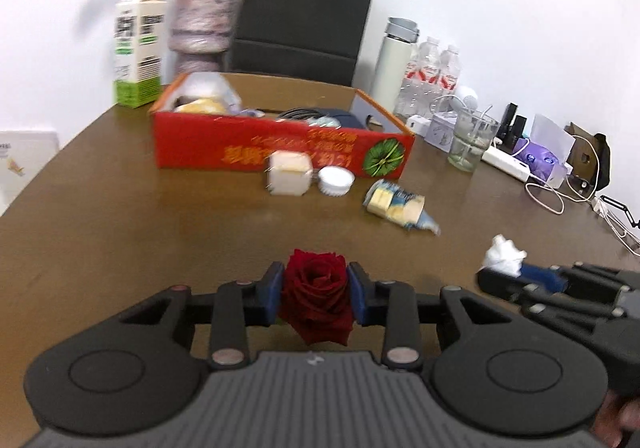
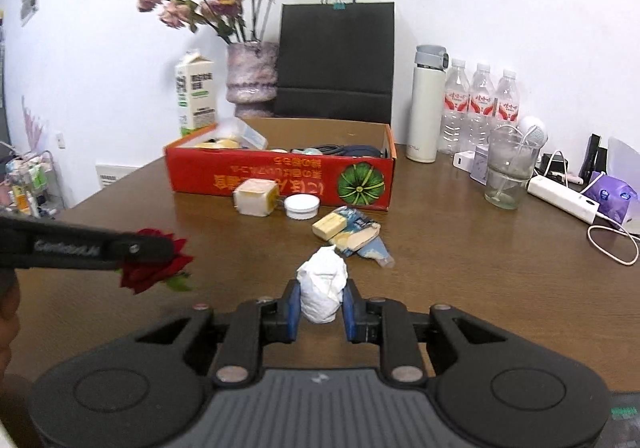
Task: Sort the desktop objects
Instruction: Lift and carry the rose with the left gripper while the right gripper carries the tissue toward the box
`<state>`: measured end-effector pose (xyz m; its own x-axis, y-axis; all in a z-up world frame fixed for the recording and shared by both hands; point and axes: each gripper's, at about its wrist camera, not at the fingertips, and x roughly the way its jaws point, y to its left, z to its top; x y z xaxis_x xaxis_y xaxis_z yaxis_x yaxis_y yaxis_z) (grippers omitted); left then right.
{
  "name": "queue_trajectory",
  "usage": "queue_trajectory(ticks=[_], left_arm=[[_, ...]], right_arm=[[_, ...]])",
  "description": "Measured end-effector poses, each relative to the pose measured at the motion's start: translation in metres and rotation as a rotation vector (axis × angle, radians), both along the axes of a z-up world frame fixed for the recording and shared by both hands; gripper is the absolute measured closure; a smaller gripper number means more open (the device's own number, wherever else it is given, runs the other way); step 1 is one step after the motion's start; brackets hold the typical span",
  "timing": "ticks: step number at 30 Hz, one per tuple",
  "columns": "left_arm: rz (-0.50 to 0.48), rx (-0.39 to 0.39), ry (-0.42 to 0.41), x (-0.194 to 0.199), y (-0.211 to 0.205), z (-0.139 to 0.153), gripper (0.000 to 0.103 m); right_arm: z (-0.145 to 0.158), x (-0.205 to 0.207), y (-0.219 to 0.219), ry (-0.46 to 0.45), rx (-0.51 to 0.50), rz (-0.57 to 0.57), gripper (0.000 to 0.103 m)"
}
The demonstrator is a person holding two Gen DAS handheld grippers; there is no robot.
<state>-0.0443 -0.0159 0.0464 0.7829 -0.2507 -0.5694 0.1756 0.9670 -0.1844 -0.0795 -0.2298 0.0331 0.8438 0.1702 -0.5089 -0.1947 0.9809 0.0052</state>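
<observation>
Left wrist view shows your left tool (image 1: 315, 290) pinching the red rose (image 1: 315, 298); your right tool (image 2: 321, 302) pinches the crumpled tissue (image 2: 323, 288). Carry both gently toward the red cardboard box (image 2: 280, 177) at twelve o'clock, without squeezing harder.

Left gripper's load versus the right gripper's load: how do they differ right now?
The left gripper is shut on a dark red rose head that fills the gap between its pads. The right gripper is shut on a crumpled white tissue, which is paler, narrower, and stands taller above the pads. The rose has layered petals; the tissue is a creased wad. Both are soft, are pinched between blue pads, and are held over the brown table.
</observation>
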Motion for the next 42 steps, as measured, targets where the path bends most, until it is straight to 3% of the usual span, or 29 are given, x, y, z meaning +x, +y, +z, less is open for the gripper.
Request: queue_trajectory(ticks=[4,13,20,28,36,42], left_arm=[[0.043,-0.002,-0.019,-0.041,0.022,0.006,0.068],[0.116,0.018,-0.081,-0.124,0.055,0.021,0.068],[0.114,0.025,-0.061,-0.17,0.06,0.018,0.068],[0.044,0.09,-0.109,-0.215,0.05,0.031,0.068],[0.049,0.094,-0.096,-0.219,0.055,0.029,0.067],[0.054,0.078,-0.101,-0.196,0.05,0.024,0.068]], right_arm=[[0.008,-0.032,-0.01,0.017,0.067,0.034,0.083],[0.026,-0.109,-0.017,-0.033,0.056,0.058,0.083],[0.03,-0.159,-0.029,-0.028,0.092,0.062,0.083],[0.046,-0.21,-0.038,-0.058,0.026,0.071,0.082],[0.052,-0.22,-0.034,-0.073,0.011,0.085,0.082],[0.044,-0.192,-0.02,-0.083,-0.006,0.045,0.082]])
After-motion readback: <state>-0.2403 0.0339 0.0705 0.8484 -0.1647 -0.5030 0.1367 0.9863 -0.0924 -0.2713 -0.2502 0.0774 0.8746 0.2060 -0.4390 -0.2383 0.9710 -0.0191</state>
